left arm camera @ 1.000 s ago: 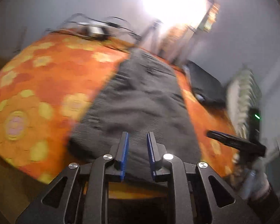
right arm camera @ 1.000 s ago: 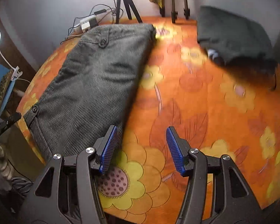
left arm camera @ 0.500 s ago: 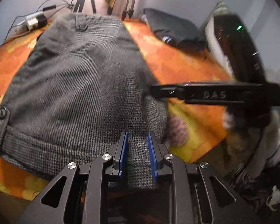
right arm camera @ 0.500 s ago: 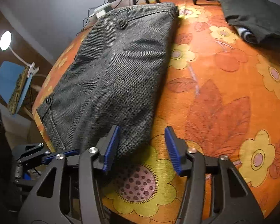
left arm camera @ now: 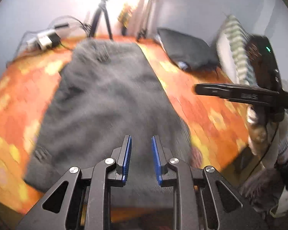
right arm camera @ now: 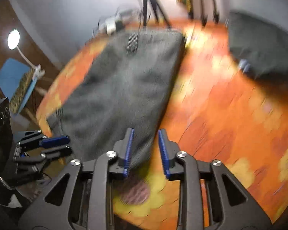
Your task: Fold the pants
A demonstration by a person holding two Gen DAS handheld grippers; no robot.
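The grey corduroy pants (left arm camera: 107,103) lie folded flat on the orange flowered tablecloth (left arm camera: 205,103), waistband at the far end. My left gripper (left arm camera: 141,157) hovers over their near edge, jaws slightly apart with nothing between them. My right gripper (right arm camera: 146,149) is open over the near right corner of the pants (right arm camera: 121,88), holding nothing. The right gripper shows at the right in the left wrist view (left arm camera: 240,94). The left gripper shows at the lower left in the right wrist view (right arm camera: 53,145). Both views are motion-blurred.
A dark folded garment (right arm camera: 259,46) lies at the far right of the table. A power strip with cables (left arm camera: 44,38) and tripod legs (left arm camera: 103,17) stand at the far edge. A lamp (right arm camera: 13,39) and a blue chair (right arm camera: 13,76) stand left of the table.
My left gripper has let go of the pants' fabric, opened a little and pulled back. My right gripper has narrowed a little and moved left over the pants' corner.
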